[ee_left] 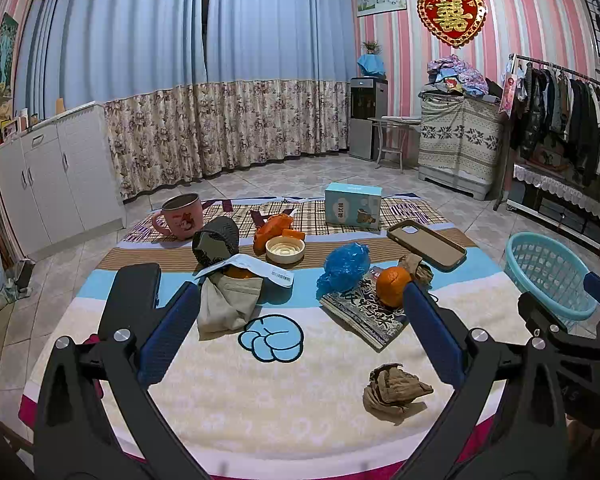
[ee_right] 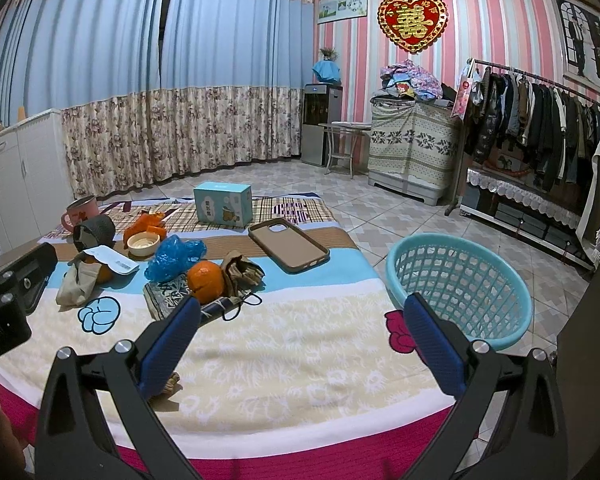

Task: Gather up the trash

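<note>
Left hand-held gripper point(ee_left: 296, 304): jaws wide, empty, crumpled brown paper point(ee_left: 394, 394) just ahead (on the blanket point(ee_left: 260, 392)). Right hand-held gripper point(ee_right: 302, 312): wide, empty, teal basket point(ee_right: 460, 284) ahead-right.

Turquoise lattice basket point(ee_right: 460, 284), crumpled brown paper point(ee_left: 394, 392), blue plastic bag point(ee_left: 344, 266), orange fruit point(ee_left: 392, 286), pink mug point(ee_left: 182, 216)

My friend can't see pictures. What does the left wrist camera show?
An open left gripper hovers over a blanket-covered table with a crumpled brown paper ball between its fingers. Behind lie an orange, a blue plastic bag and a turquoise basket.
</note>
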### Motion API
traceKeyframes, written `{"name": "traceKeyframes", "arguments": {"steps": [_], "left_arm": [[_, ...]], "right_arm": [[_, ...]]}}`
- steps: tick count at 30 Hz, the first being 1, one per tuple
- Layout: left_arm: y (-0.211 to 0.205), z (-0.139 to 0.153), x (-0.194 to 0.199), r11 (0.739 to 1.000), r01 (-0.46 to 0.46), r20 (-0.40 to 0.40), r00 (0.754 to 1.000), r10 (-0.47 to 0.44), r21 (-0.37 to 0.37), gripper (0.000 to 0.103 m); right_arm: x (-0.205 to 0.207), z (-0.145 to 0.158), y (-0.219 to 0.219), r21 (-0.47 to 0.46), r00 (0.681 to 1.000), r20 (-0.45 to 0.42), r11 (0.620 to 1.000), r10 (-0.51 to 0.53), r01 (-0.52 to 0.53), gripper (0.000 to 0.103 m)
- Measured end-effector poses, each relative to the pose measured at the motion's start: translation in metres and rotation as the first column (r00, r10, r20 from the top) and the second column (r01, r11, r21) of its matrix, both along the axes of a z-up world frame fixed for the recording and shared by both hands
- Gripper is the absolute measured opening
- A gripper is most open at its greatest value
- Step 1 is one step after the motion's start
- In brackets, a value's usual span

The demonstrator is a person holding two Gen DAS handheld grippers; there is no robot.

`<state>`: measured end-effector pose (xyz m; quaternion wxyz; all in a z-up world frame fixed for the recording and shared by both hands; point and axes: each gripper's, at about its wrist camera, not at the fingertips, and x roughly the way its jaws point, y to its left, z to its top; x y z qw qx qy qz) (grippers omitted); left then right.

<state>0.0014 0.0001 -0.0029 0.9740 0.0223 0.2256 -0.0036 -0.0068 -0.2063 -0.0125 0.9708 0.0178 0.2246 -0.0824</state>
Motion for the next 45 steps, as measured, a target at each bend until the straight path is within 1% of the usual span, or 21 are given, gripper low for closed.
{"name": "traceKeyframes", "arguments": {"steps": [17, 21, 29, 33, 37, 40, 45], "left_arm": [[0.0, 0.0, 0.0, 1.0, 0.0, -0.001, 1.0, 0.0, -0.002, 0.098], [0.0, 0.001, -0.001, 1.0, -0.003, -0.001, 1.0, 0.003, -0.009, 0.098], [0.011, 0.001, 0.004, 0.999, -0.031, -0.006, 1.0, 0.031, -0.009, 0.098], [0.021, 0.0, 0.008, 0.998, -0.057, -0.02, 0.998, 0.057, -0.033, 0.098], [0.029, -0.002, 0.012, 0.996, -0.056, -0.039, 0.998, 0.054, -0.068, 0.098], [0.029, -0.003, 0.012, 0.997, -0.053, -0.032, 0.998, 0.051, -0.06, 0.098], [0.018, -0.005, 0.01, 0.999, -0.044, -0.009, 0.999, 0.044, -0.017, 0.098]], "right_arm": [[-0.004, -0.001, -0.004, -0.007, 1.0, 0.003, 1.0, -0.002, 0.002, 0.099], [-0.008, 0.002, -0.011, -0.015, 1.0, 0.015, 1.0, -0.002, 0.002, 0.099], [-0.006, 0.002, -0.013, -0.03, 1.0, 0.016, 1.0, 0.007, -0.007, 0.099], [0.001, -0.003, -0.002, -0.059, 1.0, 0.003, 0.998, 0.026, -0.026, 0.099], [0.002, -0.006, 0.003, -0.076, 0.999, 0.004, 0.996, 0.036, -0.036, 0.099], [0.002, -0.007, 0.003, -0.072, 0.999, 0.008, 0.997, 0.033, -0.032, 0.099], [0.007, -0.008, 0.0, -0.064, 0.999, 0.007, 0.997, 0.032, -0.031, 0.099]]}}
